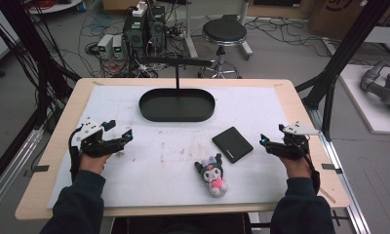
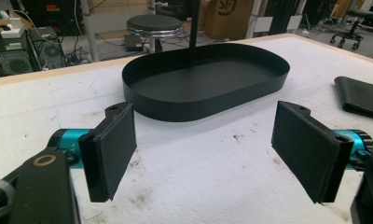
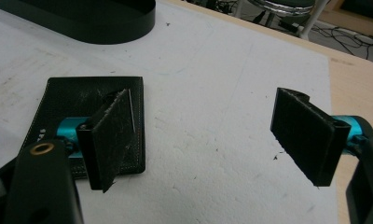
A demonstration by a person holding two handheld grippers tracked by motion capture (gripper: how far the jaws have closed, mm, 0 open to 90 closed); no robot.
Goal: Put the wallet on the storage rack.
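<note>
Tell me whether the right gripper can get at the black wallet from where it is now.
Probably yes. The right gripper is open and sits just right of the black wallet, with bare white mat between them. The plush toy lies nearer the person, out of the way.

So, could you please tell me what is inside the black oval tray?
The tray holds nothing loose: only a thin black post rises from its floor. Its near wall hides a strip of the floor just behind it.
</note>
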